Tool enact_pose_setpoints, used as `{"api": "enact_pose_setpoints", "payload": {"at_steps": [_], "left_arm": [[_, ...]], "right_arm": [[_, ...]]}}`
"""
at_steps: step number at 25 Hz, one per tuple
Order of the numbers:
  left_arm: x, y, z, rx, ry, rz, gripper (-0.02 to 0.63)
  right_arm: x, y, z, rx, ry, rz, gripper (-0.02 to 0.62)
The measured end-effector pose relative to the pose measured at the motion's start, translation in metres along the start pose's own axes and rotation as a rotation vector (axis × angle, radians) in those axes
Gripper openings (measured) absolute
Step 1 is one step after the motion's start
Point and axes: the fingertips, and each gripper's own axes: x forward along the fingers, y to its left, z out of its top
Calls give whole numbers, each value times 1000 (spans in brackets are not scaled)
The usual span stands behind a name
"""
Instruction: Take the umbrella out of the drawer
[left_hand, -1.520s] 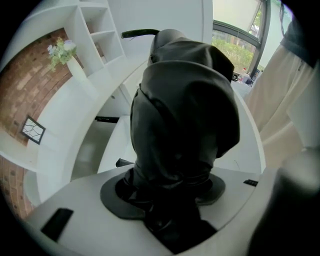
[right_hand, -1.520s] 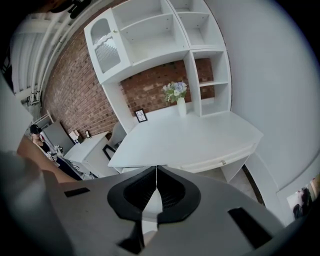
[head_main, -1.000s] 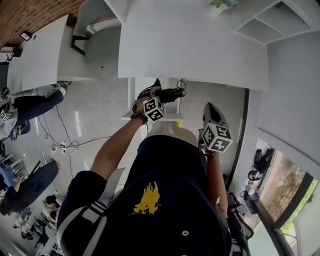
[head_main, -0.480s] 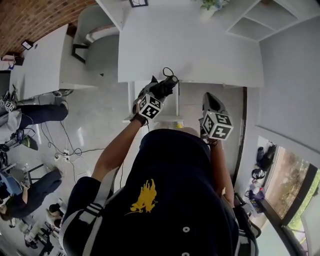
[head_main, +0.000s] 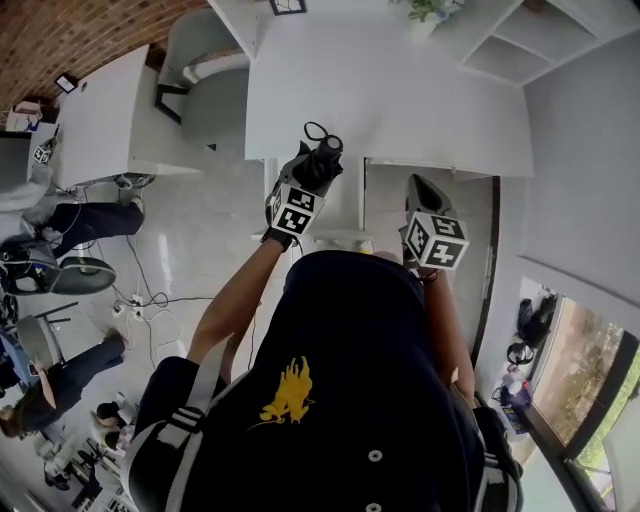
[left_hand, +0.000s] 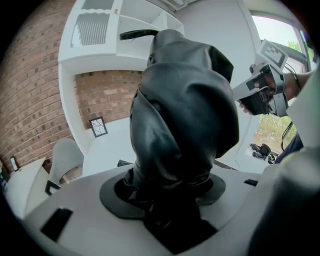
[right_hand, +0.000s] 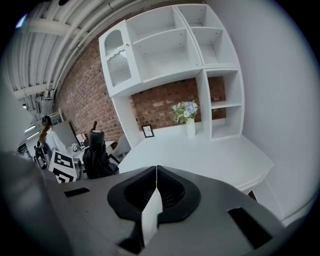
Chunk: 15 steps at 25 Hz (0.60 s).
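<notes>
A black folded umbrella (head_main: 324, 155) is held upright over the front edge of the white desk (head_main: 420, 90), with my left gripper (head_main: 306, 182) shut around its lower part. In the left gripper view the umbrella (left_hand: 182, 110) fills the middle and stands between both jaws. Below it, the open white drawer (head_main: 340, 237) sticks out from under the desk. My right gripper (head_main: 423, 197) hangs to the right of the drawer, its jaws together with nothing in them (right_hand: 156, 172). From that side the umbrella (right_hand: 97, 155) shows at the left.
A vase of flowers (right_hand: 189, 120) and a small picture frame (right_hand: 147, 131) stand at the back of the desk under white wall shelves (right_hand: 170, 45). A grey chair (head_main: 205, 85) is at the desk's left. People sit at the far left (head_main: 60, 215).
My left gripper has lifted the umbrella from drawer level up to the desk's edge and rolled it more upright. The right gripper has hardly moved.
</notes>
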Motion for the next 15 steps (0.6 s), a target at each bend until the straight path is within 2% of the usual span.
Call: {"api": "enact_pose_setpoints", "payload": {"at_steps": [11,15], "left_arm": [[-70,21,62,30,-200,170,255],[-90,20,82,56,-256,200,256]], "right_arm": [[-2,32,-7,-36,14,68,28],[-3,40,-8,-42,9,86,28]]}}
